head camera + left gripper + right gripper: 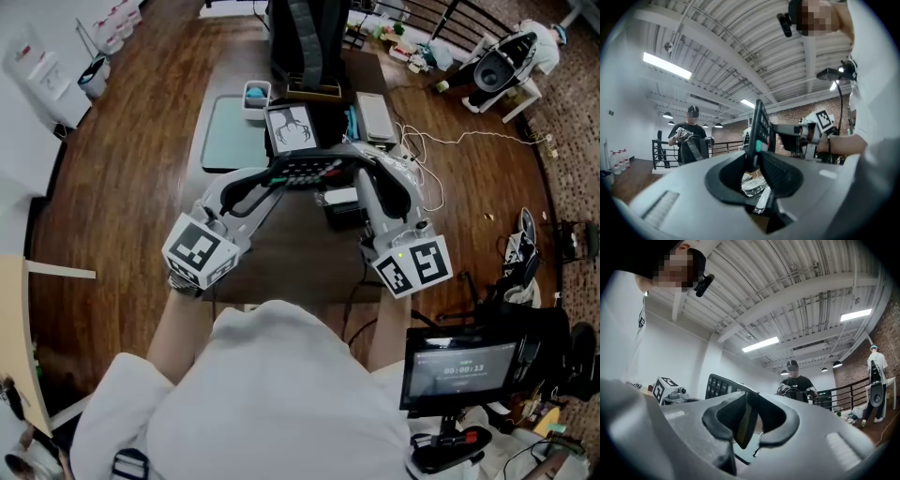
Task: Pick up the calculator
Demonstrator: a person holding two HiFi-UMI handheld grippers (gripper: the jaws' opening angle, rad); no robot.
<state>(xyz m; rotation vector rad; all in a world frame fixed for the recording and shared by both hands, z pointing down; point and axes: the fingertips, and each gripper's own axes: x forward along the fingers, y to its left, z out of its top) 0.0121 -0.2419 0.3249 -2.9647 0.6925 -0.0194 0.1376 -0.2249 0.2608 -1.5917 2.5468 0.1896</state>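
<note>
The black calculator (305,171) with rows of keys hangs above the brown table (281,262), held at both ends. My left gripper (278,178) clamps its left end and my right gripper (352,167) clamps its right end. In the left gripper view the calculator (759,129) stands edge-on, rising out of the left gripper (754,161), with the other gripper's marker cube behind it. In the right gripper view the calculator (724,386) shows its keys and runs away to the left from the right gripper (749,420).
On the table beyond lie a teal mat (232,131), a small white and blue box (256,97), a framed drawing (291,127), a white flat device (375,114) and white cables (427,150). A black backpack (305,42) stands at the far end. A screen (459,370) is at lower right.
</note>
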